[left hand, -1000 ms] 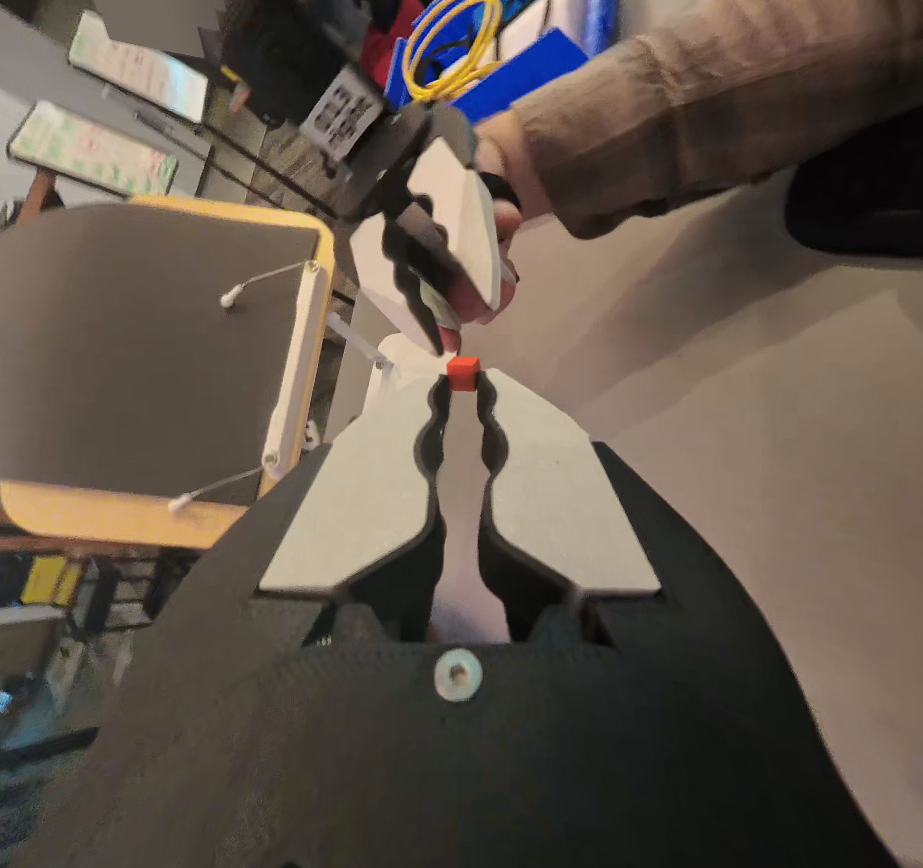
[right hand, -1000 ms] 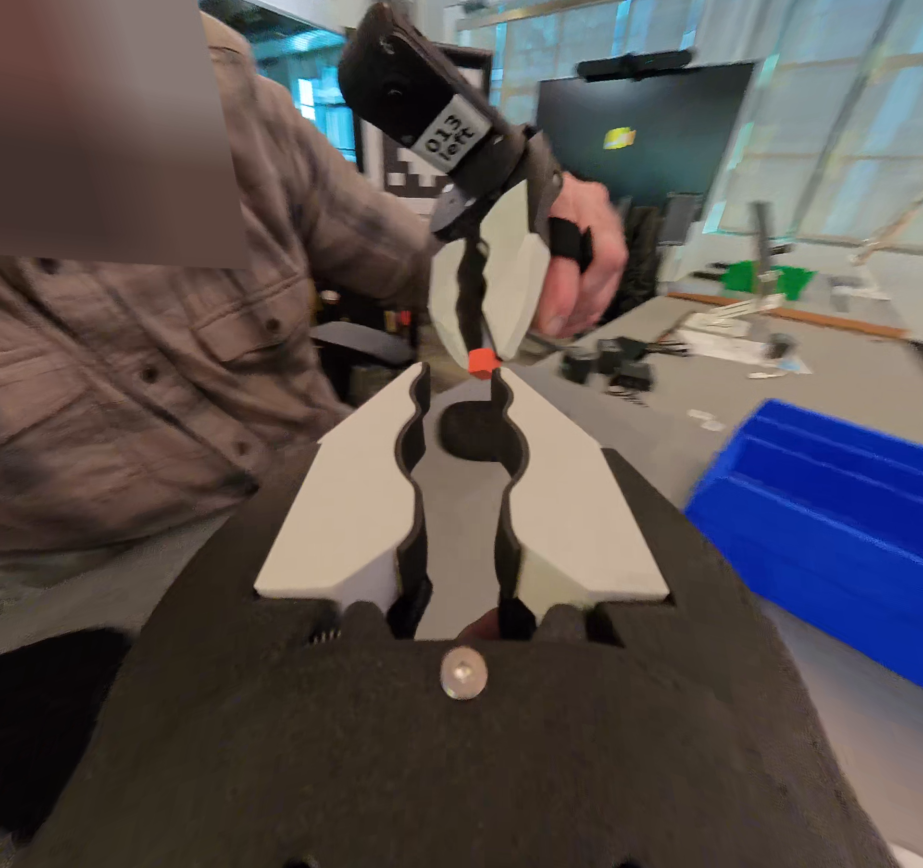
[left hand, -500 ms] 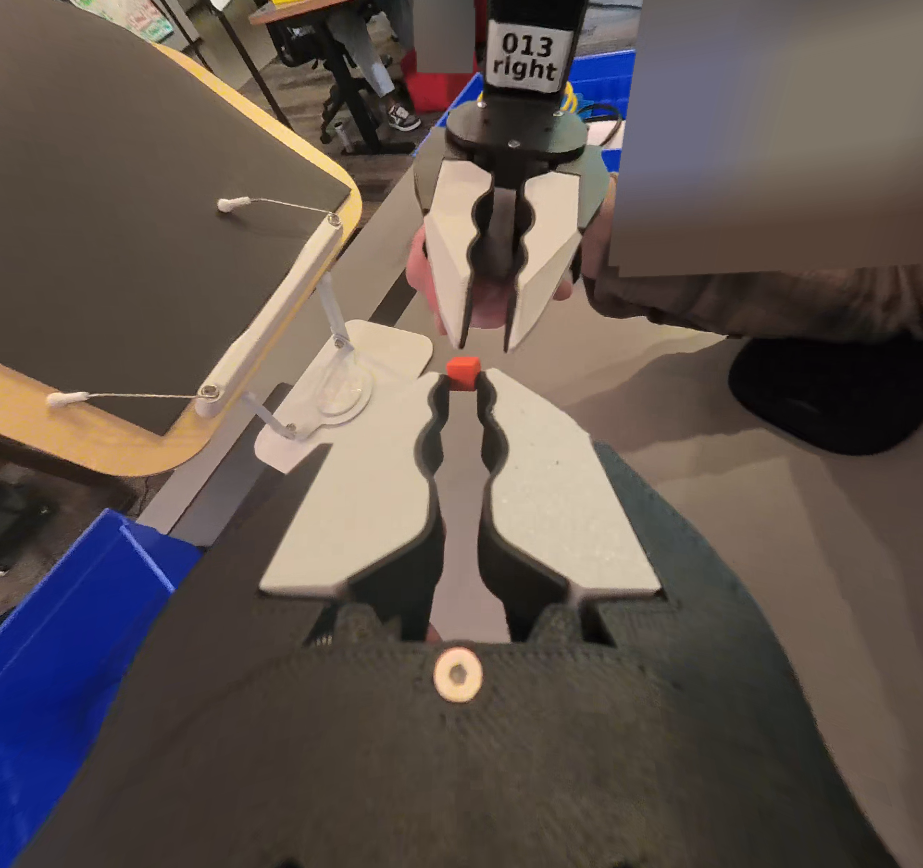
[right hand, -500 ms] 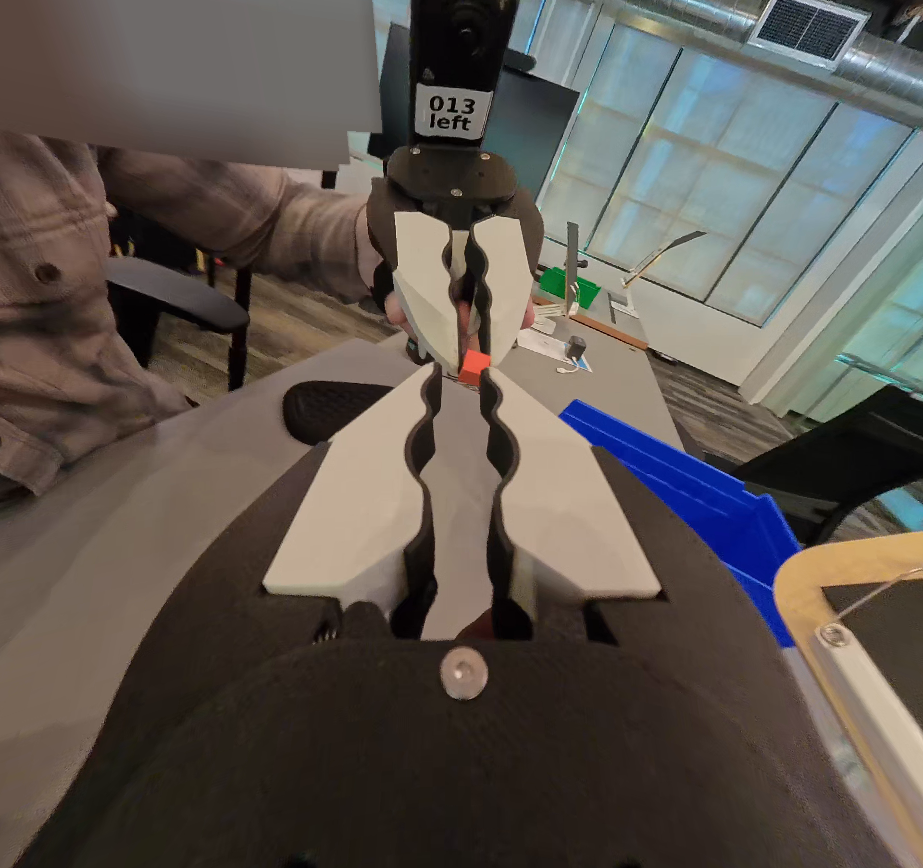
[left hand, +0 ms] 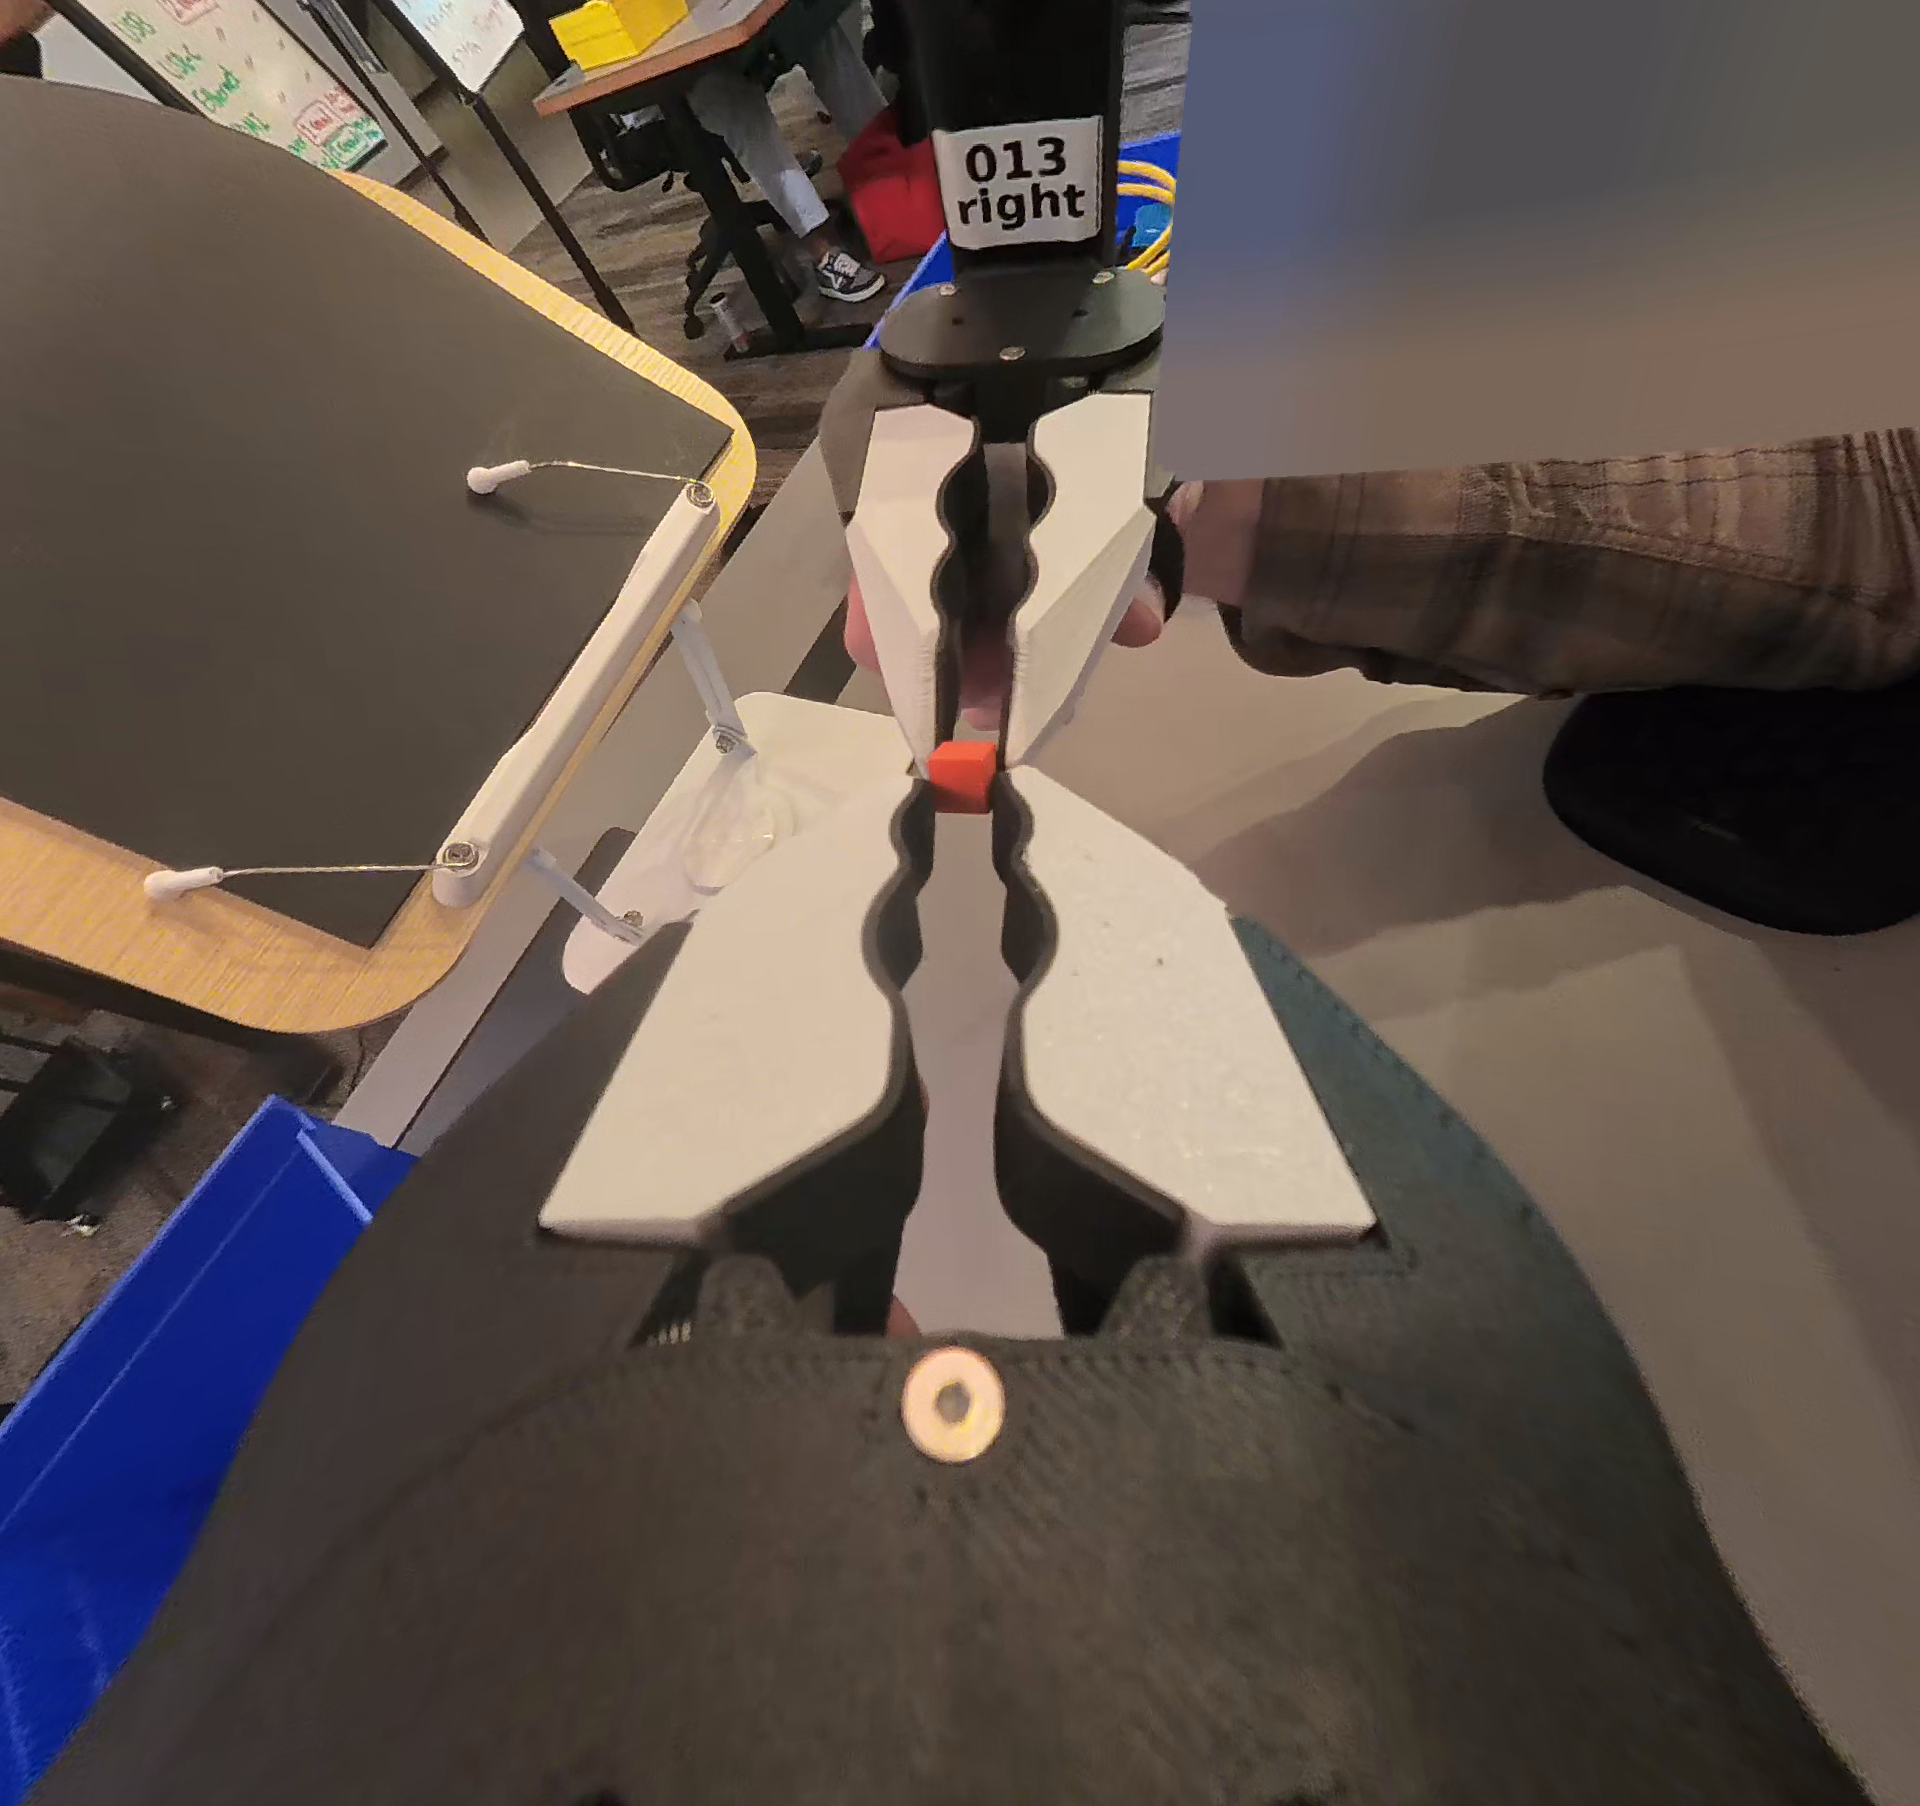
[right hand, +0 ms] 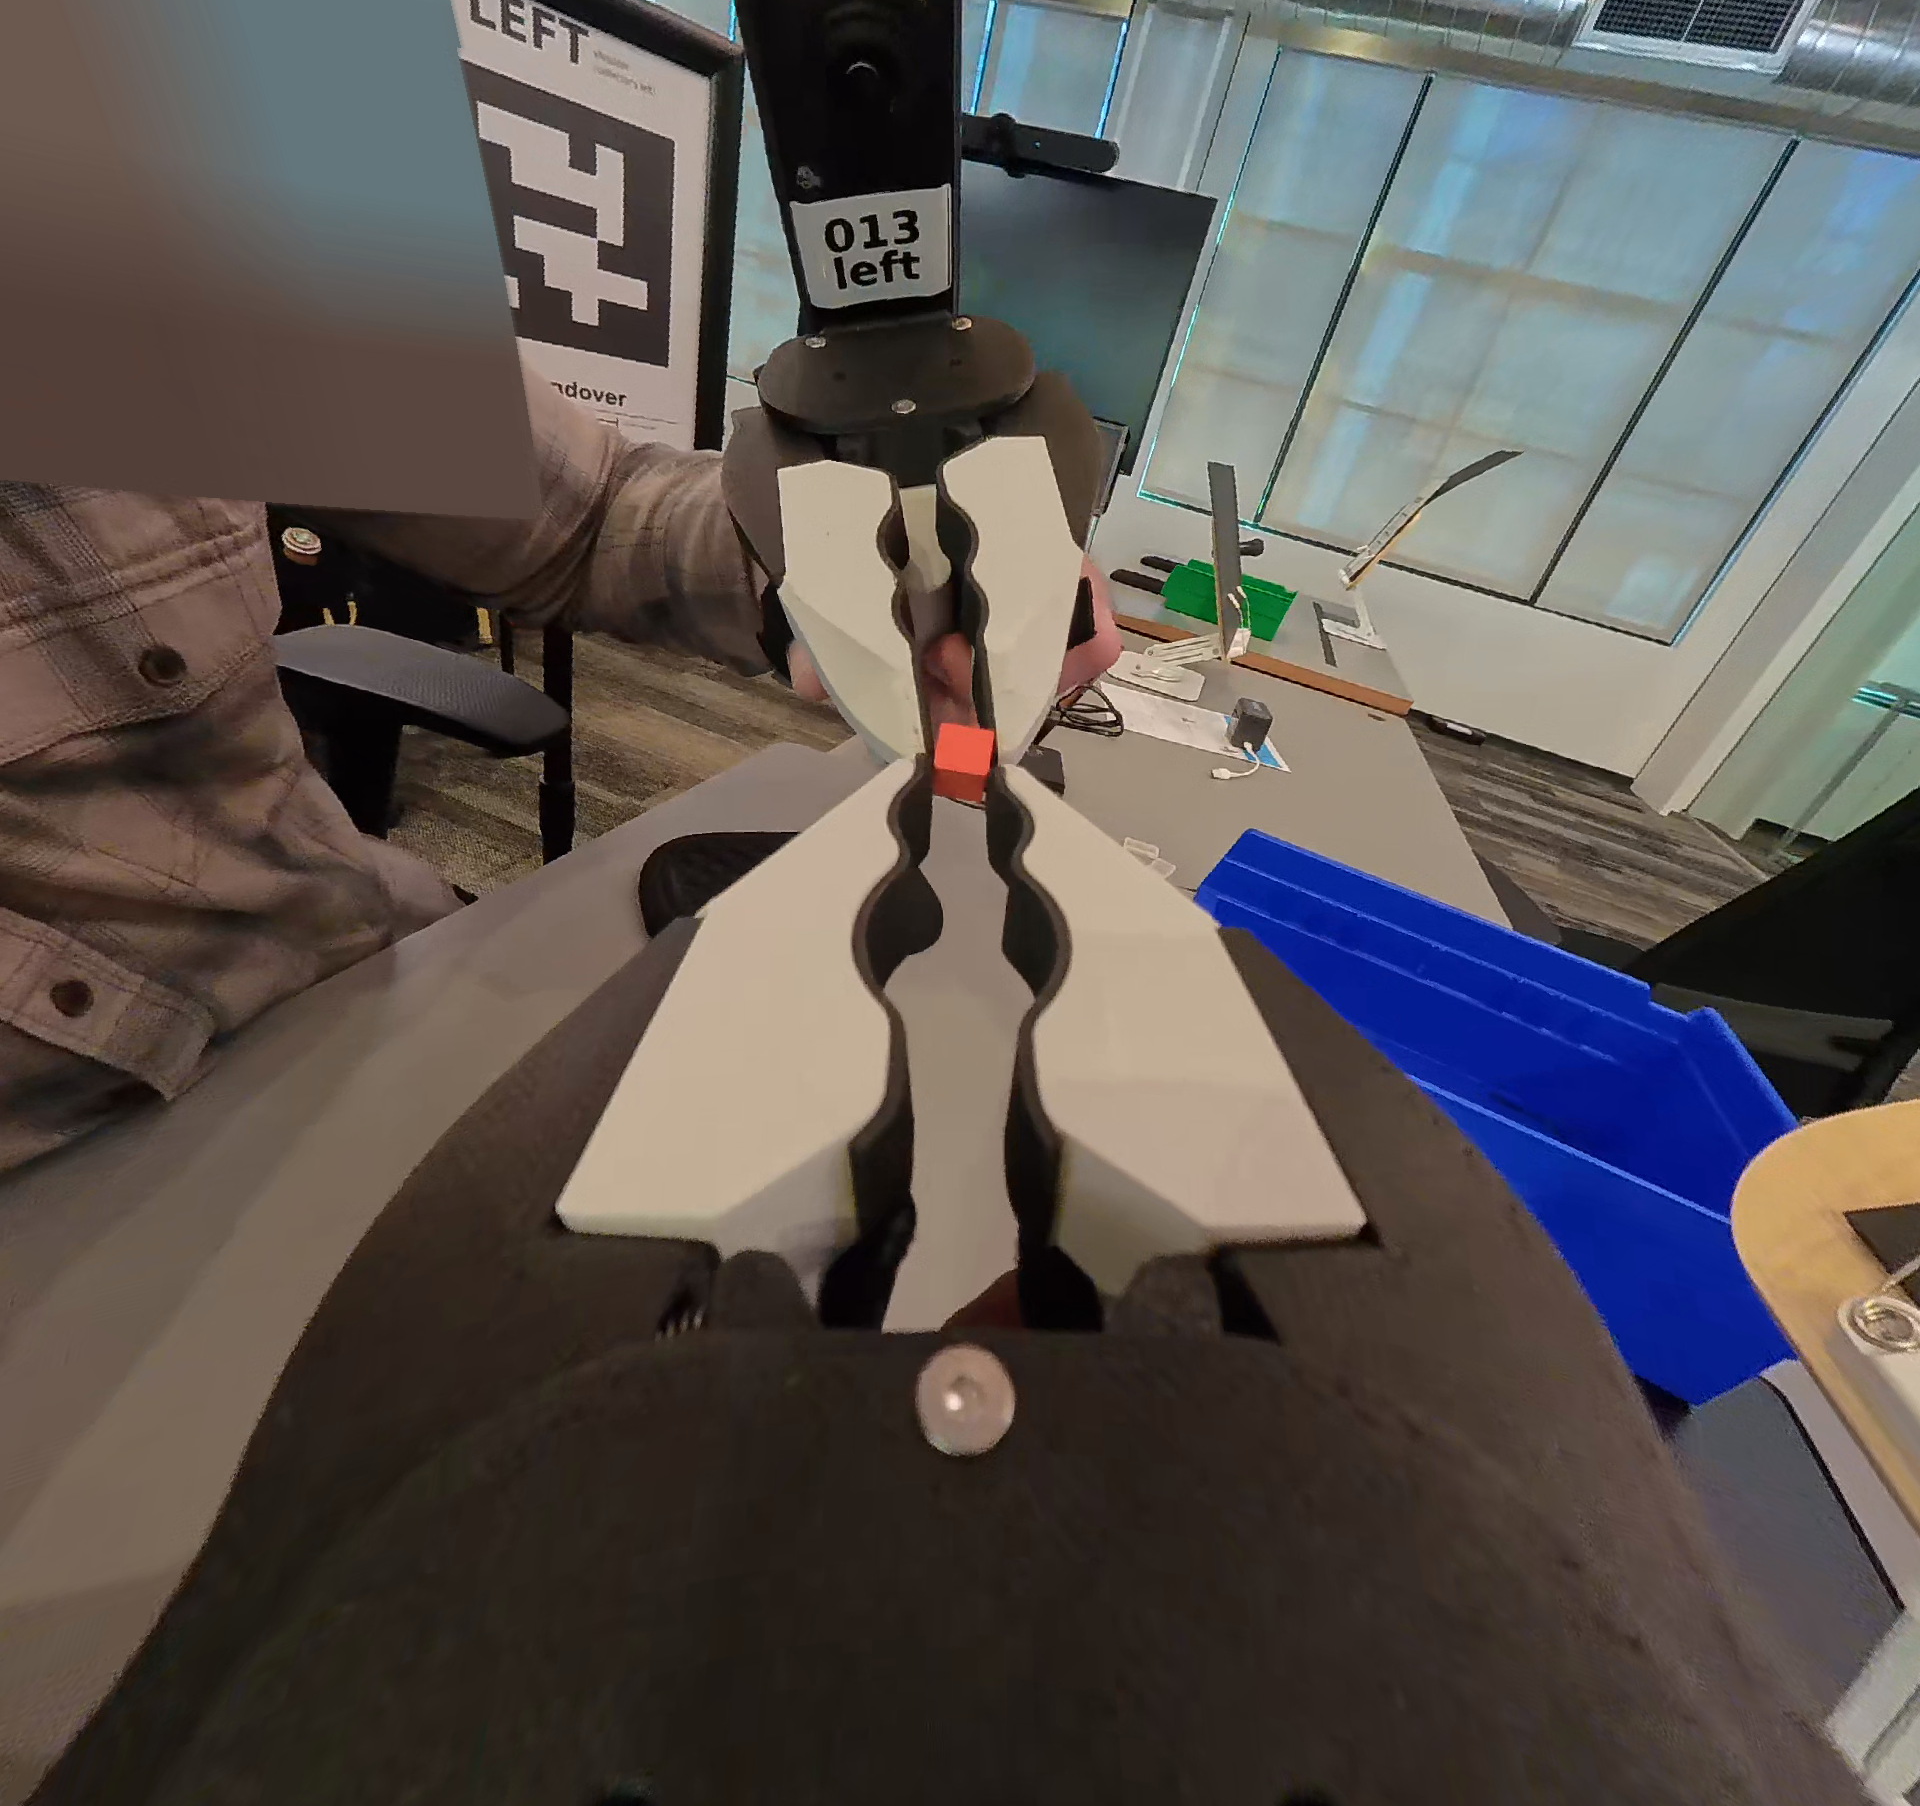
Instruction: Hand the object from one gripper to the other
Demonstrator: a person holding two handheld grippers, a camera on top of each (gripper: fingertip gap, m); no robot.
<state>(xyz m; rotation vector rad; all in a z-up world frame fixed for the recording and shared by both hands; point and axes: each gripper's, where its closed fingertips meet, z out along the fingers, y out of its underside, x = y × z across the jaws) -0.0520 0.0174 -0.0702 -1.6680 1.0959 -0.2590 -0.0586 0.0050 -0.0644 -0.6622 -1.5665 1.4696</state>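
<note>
- A small red cube with matt faces and sharp edges (left hand: 958, 777) (right hand: 962, 757) is held in the air above a smooth grey tabletop (left hand: 1558, 1029), between two sets of meeting fingertips.
- The cube is clamped between the tips of the left gripper (left hand: 958, 802) (right hand: 956, 730). Its fingers (left hand: 1132, 1029) are made of white grainy wedges lined with wavy black pads.
- The right gripper (right hand: 951, 792) (left hand: 961, 754) is set tip to tip against the left one, with its narrow jaws flanking the cube. Whether the cube is being pinched by it cannot be told.
- Little free room is left around the cube, and both pairs of tips are crowded against its edges.
- A white label with black characters (left hand: 1016, 182) (right hand: 871, 244) is carried on each black gripper body.
- Beyond the cube in the right wrist view, a blue plastic bin with straight walls (right hand: 1507, 1029) is seen on the tabletop.
- Left of the cube in the left wrist view, a black board with a rounded wooden rim (left hand: 260, 509) is seen, and whiteboards with green and red handwriting (left hand: 208, 52) stand behind it.
- A poster with a black-and-white block pattern (right hand: 582, 218) is seen behind the left gripper.
</note>
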